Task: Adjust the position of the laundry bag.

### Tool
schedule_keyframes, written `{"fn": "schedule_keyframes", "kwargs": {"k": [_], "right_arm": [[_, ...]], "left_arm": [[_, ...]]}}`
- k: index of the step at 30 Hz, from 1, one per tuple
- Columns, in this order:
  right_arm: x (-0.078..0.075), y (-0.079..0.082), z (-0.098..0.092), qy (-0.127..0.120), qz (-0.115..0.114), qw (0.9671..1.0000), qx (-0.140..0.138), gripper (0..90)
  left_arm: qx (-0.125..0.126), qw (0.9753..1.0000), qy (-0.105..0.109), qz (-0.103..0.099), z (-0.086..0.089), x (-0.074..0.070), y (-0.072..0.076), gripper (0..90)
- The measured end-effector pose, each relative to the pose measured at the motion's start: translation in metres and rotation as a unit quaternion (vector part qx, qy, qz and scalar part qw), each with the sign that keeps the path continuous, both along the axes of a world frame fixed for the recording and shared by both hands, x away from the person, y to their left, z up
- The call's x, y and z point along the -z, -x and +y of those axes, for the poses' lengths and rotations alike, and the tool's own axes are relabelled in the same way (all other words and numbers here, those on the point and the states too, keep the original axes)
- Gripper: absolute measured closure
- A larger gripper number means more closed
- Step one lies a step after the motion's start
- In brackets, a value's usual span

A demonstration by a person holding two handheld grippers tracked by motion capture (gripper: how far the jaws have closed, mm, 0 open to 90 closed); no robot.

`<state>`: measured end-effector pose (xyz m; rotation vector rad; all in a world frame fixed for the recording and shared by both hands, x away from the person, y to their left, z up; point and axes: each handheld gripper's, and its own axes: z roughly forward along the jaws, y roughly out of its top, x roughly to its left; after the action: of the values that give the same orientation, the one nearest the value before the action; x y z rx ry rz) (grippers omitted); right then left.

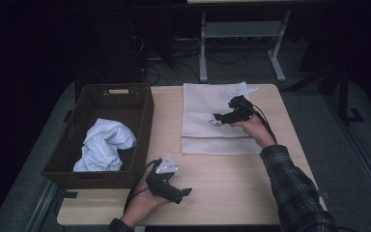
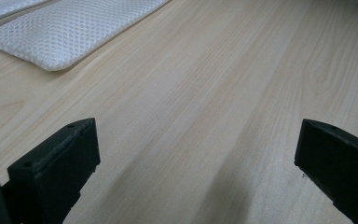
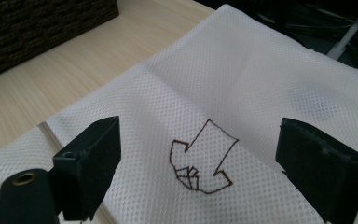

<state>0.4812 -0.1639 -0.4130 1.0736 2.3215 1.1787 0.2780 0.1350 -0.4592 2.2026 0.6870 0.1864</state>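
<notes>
Right tongs (image 3: 198,154) wide above mesh bag (image 3: 261,84); left tongs (image 2: 198,154) wide over table (image 2: 242,93).

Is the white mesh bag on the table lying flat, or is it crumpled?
Flat. The white mesh bag lies spread smooth on the table, edges straight, zipper line near its front edge. The right claw hovers open over it.

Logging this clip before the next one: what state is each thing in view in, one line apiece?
Mesh bag: flat on the table, zip edge toward the person, looks empty.
White cloth: crumpled inside the basket.
Basket: upright at the table's left edge.
Right gripper: open, over the mesh bag.
Left gripper: open, over bare table, holding nothing.
</notes>
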Motion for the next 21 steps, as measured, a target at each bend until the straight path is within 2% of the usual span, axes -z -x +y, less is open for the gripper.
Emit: {"fn": "schedule_keyframes", "kwargs": {"k": [2, 7, 11, 15, 21], "right_arm": [[0.001, -0.004, 0.000, 0.005, 0.013, 0.9999, -0.001, 13.6], [0.003, -0.012, 0.001, 0.022, 0.028, 0.9994, -0.001, 18.2], [0.005, -0.018, 0.002, 0.027, 0.023, 0.9993, 0.009, 28.3], [0.006, -0.023, 0.002, 0.039, 0.005, 0.9989, 0.025, 43.7], [0.013, -0.037, 0.002, 0.035, 0.027, 0.9982, 0.041, 60.7]], "left_arm": [[0.000, 1.0000, -0.001, -0.001, 0.000, 0.000, 0.000, 0.0], [0.000, 1.0000, 0.000, -0.001, 0.000, 0.000, 0.000, 0.0], [-0.001, 1.0000, 0.001, -0.001, 0.001, -0.001, 0.001, 0.0], [-0.002, 1.0000, 0.003, -0.001, 0.001, 0.000, 0.001, 0.0], [-0.002, 1.0000, 0.001, -0.002, 0.001, -0.001, 0.002, 0.0]]}}
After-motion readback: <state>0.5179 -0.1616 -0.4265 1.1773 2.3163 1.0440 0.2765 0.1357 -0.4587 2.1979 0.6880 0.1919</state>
